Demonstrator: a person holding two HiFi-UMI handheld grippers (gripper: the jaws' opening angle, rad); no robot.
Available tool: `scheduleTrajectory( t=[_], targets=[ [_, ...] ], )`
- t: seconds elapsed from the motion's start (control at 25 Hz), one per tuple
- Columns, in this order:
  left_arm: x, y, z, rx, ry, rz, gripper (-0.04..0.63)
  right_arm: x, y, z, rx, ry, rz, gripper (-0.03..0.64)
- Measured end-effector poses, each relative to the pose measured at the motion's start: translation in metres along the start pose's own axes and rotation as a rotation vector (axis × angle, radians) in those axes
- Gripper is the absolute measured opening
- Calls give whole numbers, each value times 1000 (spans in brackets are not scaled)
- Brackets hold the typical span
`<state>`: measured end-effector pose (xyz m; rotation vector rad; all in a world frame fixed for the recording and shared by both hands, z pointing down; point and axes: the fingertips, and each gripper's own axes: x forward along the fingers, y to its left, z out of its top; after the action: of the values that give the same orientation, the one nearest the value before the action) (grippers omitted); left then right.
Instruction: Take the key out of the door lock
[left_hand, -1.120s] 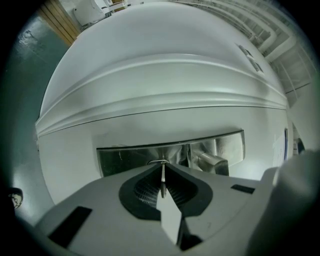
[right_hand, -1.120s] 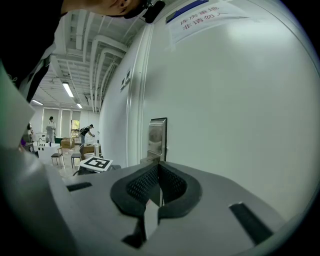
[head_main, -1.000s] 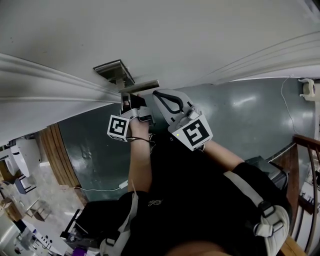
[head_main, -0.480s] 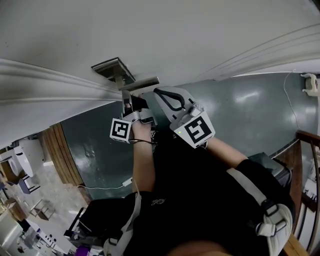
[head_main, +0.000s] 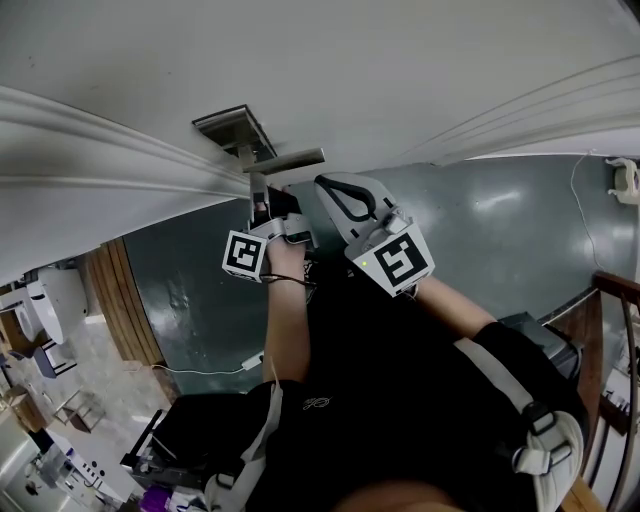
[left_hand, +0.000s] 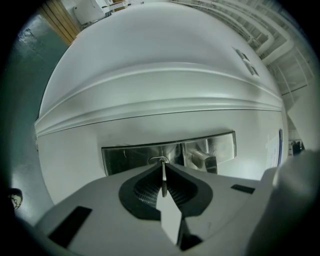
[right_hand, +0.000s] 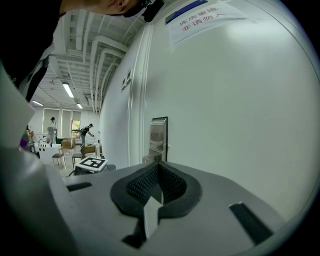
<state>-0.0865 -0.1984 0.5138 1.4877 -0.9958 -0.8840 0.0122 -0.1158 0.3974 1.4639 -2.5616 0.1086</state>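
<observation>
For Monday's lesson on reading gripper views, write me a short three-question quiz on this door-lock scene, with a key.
1. Multiple choice: the left gripper is shut on A) the door handle, B) the key, C) nothing.
2. True or false: the right gripper holds something between its jaws.
3. In the left gripper view, what juts from the metal lock plate to the right of the key?

Key: 1 B; 2 false; 3 the door handle.

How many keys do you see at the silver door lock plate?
1: a thin metal key, edge-on, pinched by the left gripper, its tip at the keyhole of the silver lock plate. No other key shows.
</observation>
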Motion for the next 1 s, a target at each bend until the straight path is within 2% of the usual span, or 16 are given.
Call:
scheduleTrajectory(
  t=[0.56,1.0],
  targets=[
    [-31,-3,-9,1,14,-6,35,-9,11,-9,0,13,25,8],
    [-80,-4,-5,19,36,1,35,-12,38,-33,21,59,42,8]
  ],
)
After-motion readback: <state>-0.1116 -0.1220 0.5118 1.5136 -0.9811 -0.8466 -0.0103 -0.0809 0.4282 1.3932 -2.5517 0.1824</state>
